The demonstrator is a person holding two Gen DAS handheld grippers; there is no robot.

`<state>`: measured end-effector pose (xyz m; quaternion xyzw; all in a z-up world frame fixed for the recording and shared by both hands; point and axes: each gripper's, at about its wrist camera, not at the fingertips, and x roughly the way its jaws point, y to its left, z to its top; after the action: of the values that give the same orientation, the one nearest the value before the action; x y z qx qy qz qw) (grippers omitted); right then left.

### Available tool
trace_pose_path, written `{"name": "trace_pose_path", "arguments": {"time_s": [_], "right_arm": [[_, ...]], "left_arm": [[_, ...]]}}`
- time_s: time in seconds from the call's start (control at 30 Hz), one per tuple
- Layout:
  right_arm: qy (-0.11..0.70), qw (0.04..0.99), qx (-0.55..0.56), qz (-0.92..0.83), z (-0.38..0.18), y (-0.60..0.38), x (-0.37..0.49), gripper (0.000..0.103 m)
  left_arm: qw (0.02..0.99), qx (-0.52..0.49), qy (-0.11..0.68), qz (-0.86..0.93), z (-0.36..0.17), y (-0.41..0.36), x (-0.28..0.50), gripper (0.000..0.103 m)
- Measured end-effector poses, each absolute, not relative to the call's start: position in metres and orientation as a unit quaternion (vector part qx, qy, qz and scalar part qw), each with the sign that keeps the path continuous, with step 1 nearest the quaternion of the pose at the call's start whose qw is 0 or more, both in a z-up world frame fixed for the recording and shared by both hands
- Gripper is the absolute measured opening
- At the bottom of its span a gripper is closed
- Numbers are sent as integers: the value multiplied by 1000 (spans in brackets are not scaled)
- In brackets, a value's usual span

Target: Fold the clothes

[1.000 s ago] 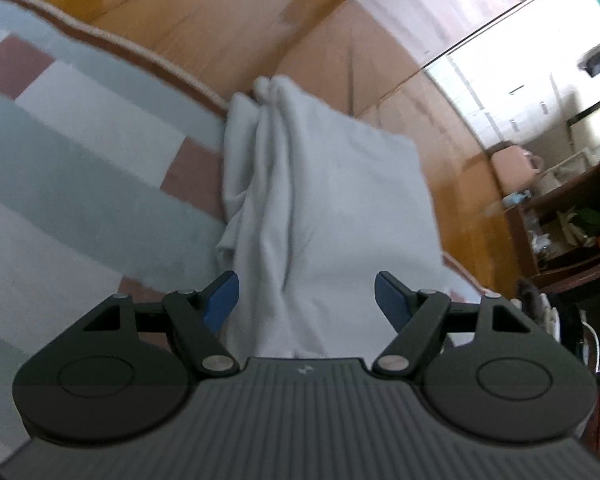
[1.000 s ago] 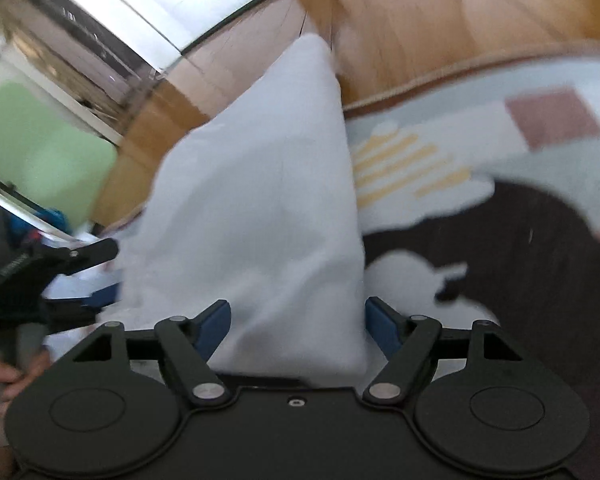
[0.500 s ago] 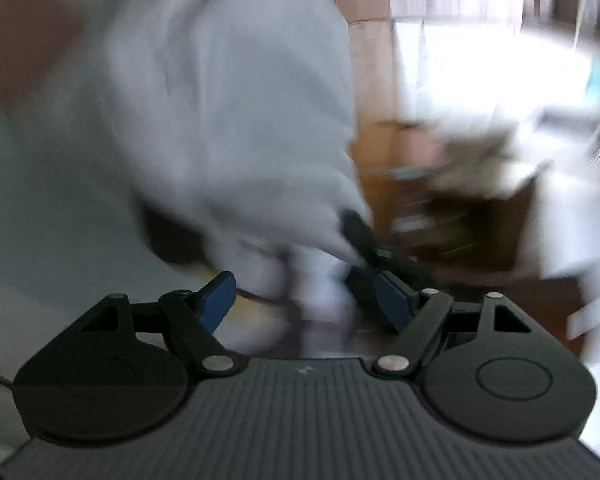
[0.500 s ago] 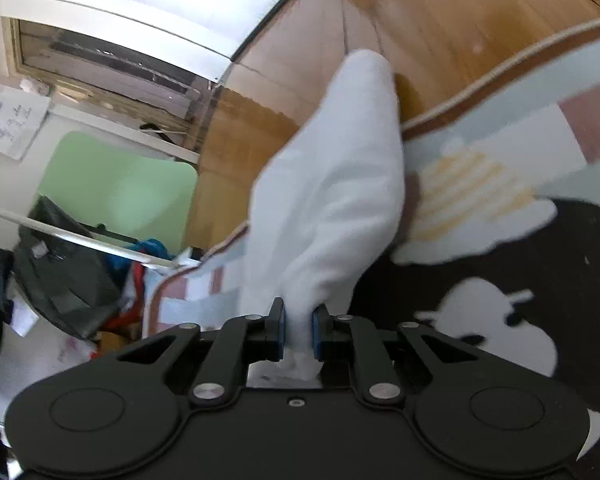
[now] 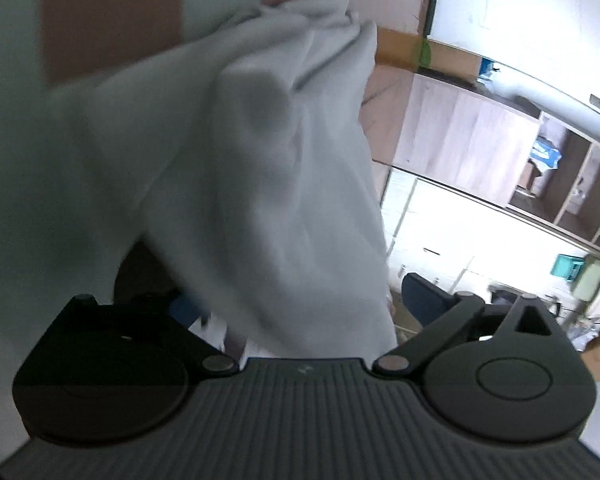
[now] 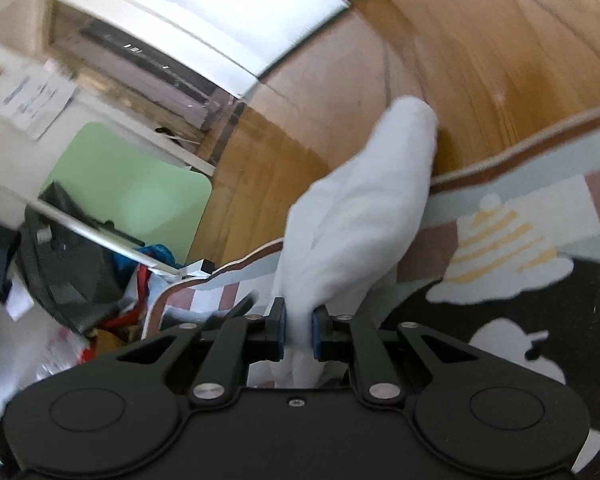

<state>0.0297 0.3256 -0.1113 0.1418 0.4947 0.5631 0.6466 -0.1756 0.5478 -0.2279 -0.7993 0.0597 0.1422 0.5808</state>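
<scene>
Right wrist view — right gripper (image 6: 299,330) clamped on white cloth (image 6: 364,216); left gripper (image 5: 308,308) wide, just opening — cloth between.

A wood floor (image 6: 500,60) has a rug (image 6: 540,200) lying on it, and the far end of a white cloth (image 6: 380,200) rests there.

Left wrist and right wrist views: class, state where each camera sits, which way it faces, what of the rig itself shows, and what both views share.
Left wrist: sits on the left gripper, looking forward along its fingers at the white garment, with the rug and shelving behind; its dark body and open blue-padded jaws show.
Right wrist: sits on the right gripper, looking forward and downward over the patterned rug and wooden floor; its jaws pinch the garment.
Shared: the white garment and the rug.
</scene>
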Motion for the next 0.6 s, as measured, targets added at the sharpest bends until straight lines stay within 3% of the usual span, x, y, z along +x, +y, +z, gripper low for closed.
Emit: {"name": "trace_pose_path", "arguments": {"time_s": [0.03,0.07,0.17,0.27,0.33,0.37,0.4,0.47,0.6], "right_arm": [[488,648,141,567,-109,324,25,15],[481,651,139,571,-105,323,21,15],[477,643,133,584,-93,320,-5,15],[501,625,67,595,-84,332,-43,23],[501,618,58,603,-86,335,-50,41],[498,631,60,592,-92,333,-42,54],[495,645,62,579,-98,331,-33,58],[510,668,82,536,-118,326,-1,58],[558,665,171,467,-163,320,70,58]], "left_arm": [[610,-777,64,140,-220,557,-175,35],[656,-735,81,150,-203,565,-175,19],[746,-631,111,183,-149,570,-191,16],[800,-514,165,261,-112,568,-210,16],[796,-450,226,335,-115,573,-212,16],[780,-459,245,349,-125,581,-214,15],[759,-495,245,346,-138,590,-219,15],[723,-566,219,330,-157,603,-232,15],[723,-569,218,326,-160,618,-238,15]]}}
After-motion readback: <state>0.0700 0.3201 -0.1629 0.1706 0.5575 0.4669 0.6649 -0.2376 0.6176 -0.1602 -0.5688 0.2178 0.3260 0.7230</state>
